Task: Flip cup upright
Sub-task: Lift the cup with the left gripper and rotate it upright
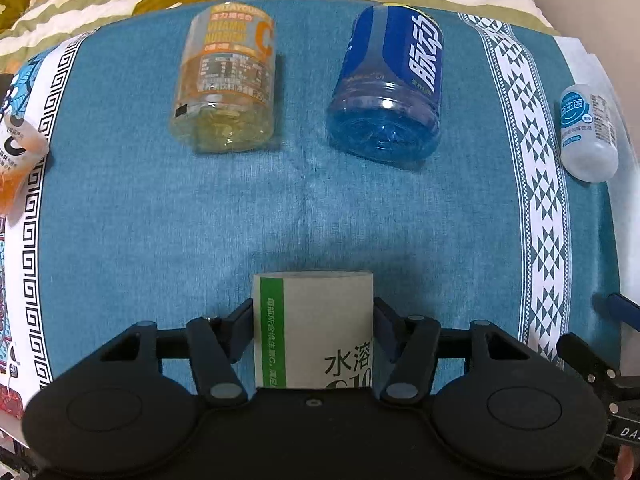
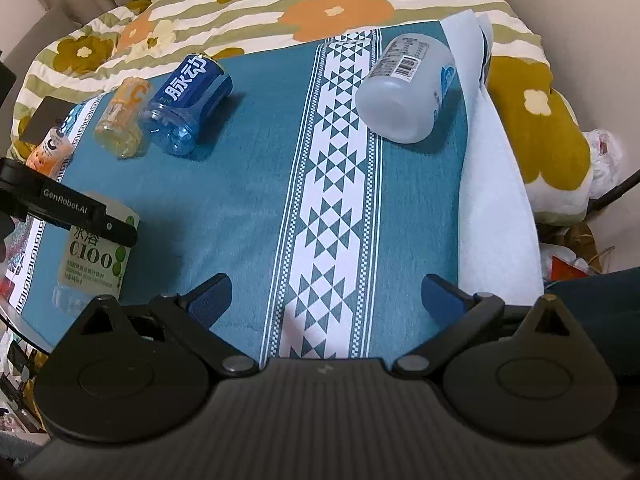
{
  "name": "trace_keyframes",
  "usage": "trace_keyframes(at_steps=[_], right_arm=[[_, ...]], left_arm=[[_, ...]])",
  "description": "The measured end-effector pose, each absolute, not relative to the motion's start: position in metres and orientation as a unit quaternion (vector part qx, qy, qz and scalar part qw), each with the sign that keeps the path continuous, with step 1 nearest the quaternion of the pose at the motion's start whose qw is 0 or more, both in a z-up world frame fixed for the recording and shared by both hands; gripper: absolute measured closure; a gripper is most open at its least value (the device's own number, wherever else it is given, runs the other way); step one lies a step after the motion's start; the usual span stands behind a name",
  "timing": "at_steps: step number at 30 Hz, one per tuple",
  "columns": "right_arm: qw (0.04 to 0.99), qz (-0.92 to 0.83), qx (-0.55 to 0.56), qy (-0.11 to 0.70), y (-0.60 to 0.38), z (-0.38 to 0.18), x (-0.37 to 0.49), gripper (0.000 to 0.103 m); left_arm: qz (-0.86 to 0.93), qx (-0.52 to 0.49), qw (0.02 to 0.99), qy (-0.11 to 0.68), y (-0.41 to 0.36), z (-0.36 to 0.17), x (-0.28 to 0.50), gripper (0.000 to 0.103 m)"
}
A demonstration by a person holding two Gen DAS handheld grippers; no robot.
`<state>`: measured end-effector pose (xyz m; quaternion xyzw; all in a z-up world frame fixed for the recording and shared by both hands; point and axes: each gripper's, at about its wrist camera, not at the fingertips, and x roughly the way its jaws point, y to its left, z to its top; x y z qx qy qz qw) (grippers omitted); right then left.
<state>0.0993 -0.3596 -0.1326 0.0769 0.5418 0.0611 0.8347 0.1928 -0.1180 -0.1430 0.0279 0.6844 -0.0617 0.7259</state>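
1. I see the teal cloth [image 2: 248, 208] spread over the surface.
2. My left tongs [image 1: 314, 320] are clamped on the green-label cup [image 1: 316, 328], nearer me than the blue bottle [image 1: 390, 88] lying on its side.
3. My right tongs [image 2: 326, 294] are apart, holding nothing, over the cloth.

"GenRobot.AI" on the left gripper's arm [image 2: 68, 208], "C100" on the green-labelled bottle [image 2: 96, 256] at frame left, "VITAYOUNG" on the yellow bottle [image 1: 226, 80].

Even, soft indoor light; short shadows fall beside the blue bottle [image 1: 386, 88]. Sharp centre, strong fisheye bending and darkened corners.
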Motion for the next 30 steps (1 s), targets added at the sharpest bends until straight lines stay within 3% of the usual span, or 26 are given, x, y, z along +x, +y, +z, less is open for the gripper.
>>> trace_keyframes(at_steps=[8, 14, 20, 30], right_arm=[[0.844, 0.060, 0.080, 0.527, -0.357, -0.119, 0.096, 0.000], [0.853, 0.061, 0.074, 0.513, -0.352, -0.107, 0.089, 0.000], [0.852, 0.064, 0.044, 0.517, -0.337, -0.105, 0.079, 0.000], [0.859, 0.053, -0.017, 0.509, -0.315, -0.114, 0.063, 0.000]], left_arm=[[-0.076, 0.001, 0.750, 0.657, -0.106, -0.110, 0.181, 0.041], [-0.080, -0.039, 0.852, 0.516, -0.092, -0.071, 0.147, 0.040], [-0.077, -0.060, 0.923, 0.372, -0.085, -0.089, 0.115, 0.039], [-0.070, -0.042, 0.966, 0.243, -0.082, -0.129, 0.109, 0.038]])
